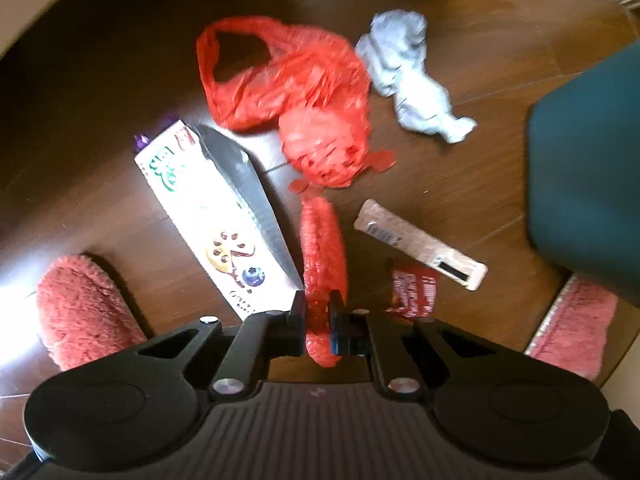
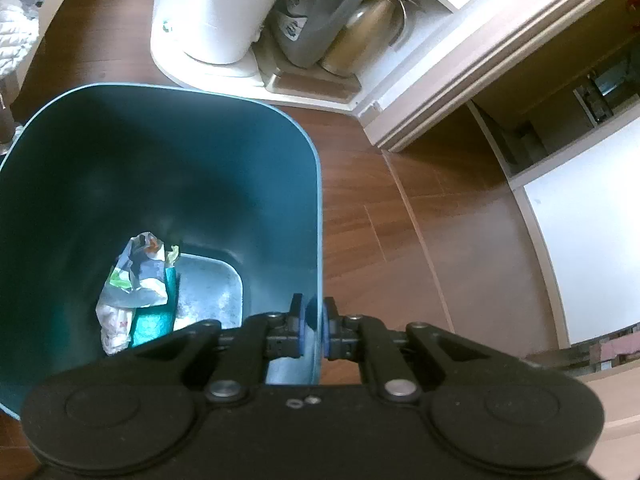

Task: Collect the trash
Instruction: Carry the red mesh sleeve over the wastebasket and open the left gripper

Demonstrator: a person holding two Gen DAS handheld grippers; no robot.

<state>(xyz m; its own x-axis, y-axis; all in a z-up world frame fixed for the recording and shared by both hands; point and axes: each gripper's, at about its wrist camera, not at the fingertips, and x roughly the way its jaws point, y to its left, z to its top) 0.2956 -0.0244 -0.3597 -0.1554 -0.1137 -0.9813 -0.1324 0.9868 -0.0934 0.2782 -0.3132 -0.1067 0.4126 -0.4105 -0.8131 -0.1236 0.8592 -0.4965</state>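
Note:
My left gripper (image 1: 318, 314) is shut on a handle of the red plastic bag (image 1: 288, 96), which trails away across the wooden floor. Beside it lie a white drink carton (image 1: 212, 220), a crumpled grey-white paper (image 1: 412, 72), a brown snack wrapper (image 1: 420, 244) and a red wrapper (image 1: 412, 294). My right gripper (image 2: 314, 332) is shut on the rim of the teal trash bin (image 2: 120, 160). Crumpled wrappers (image 2: 132, 276) lie at the bin's bottom. The bin also shows in the left wrist view (image 1: 588, 184) at the right.
Pink fuzzy slippers (image 1: 80, 308) stand at the lower left and lower right (image 1: 576, 320) of the left view. Past the bin stand a white appliance (image 2: 232, 12), containers (image 2: 340, 28) on a white shelf base, and a doorway (image 2: 520, 128).

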